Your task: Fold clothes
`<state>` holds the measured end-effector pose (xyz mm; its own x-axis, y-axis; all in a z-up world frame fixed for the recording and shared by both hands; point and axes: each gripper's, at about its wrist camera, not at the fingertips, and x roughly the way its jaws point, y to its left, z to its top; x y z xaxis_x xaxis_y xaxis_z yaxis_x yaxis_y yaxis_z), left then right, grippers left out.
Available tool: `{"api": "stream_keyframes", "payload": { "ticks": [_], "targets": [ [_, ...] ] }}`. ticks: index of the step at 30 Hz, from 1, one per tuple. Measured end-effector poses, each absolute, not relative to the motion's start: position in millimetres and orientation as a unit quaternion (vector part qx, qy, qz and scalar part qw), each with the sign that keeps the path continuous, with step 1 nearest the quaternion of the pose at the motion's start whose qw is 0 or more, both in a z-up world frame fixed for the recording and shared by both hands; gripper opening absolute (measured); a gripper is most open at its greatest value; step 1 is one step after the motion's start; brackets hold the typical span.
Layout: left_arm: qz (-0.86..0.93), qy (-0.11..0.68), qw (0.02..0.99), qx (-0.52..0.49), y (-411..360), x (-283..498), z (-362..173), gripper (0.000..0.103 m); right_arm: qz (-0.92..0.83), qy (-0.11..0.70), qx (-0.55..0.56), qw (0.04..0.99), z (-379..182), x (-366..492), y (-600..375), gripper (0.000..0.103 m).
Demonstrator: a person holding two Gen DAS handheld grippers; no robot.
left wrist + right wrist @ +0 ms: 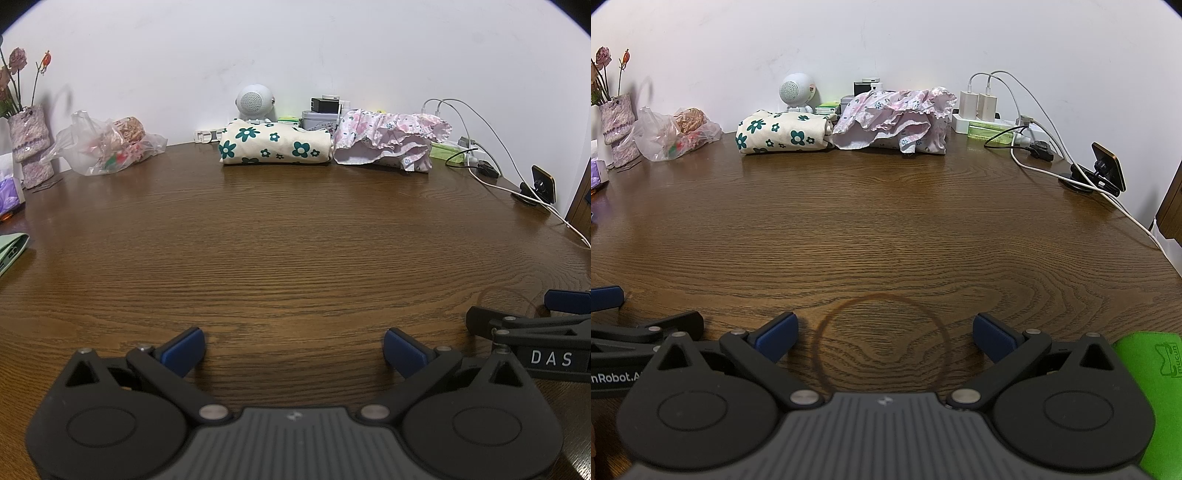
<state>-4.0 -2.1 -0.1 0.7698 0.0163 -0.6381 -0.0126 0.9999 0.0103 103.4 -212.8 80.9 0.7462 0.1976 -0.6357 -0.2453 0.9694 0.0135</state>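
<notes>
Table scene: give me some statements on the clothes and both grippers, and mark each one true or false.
1. The left gripper holds the cream garment. False: it is open and empty, near the front edge.
2. The pink garment lies loosely bunched. True.
3. The cream garment lies left of the pink one. True.
4. The right gripper is shut. False: its jaws are spread wide.
5. Both garments sit mid-table. False: they lie at the far edge, by the wall.
</notes>
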Motion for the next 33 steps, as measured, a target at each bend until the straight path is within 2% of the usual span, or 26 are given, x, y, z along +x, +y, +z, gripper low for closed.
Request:
{"api": "stream_keyframes", "payload": {
  "ticks": [33],
  "targets": [
    [0.009,0.339,0.941,0.003,0.2,-0.2,0.3,0.103,0.116,0.336,-0.037,0.934,81.1,104.1,-211.3,0.102]
  ]
}}
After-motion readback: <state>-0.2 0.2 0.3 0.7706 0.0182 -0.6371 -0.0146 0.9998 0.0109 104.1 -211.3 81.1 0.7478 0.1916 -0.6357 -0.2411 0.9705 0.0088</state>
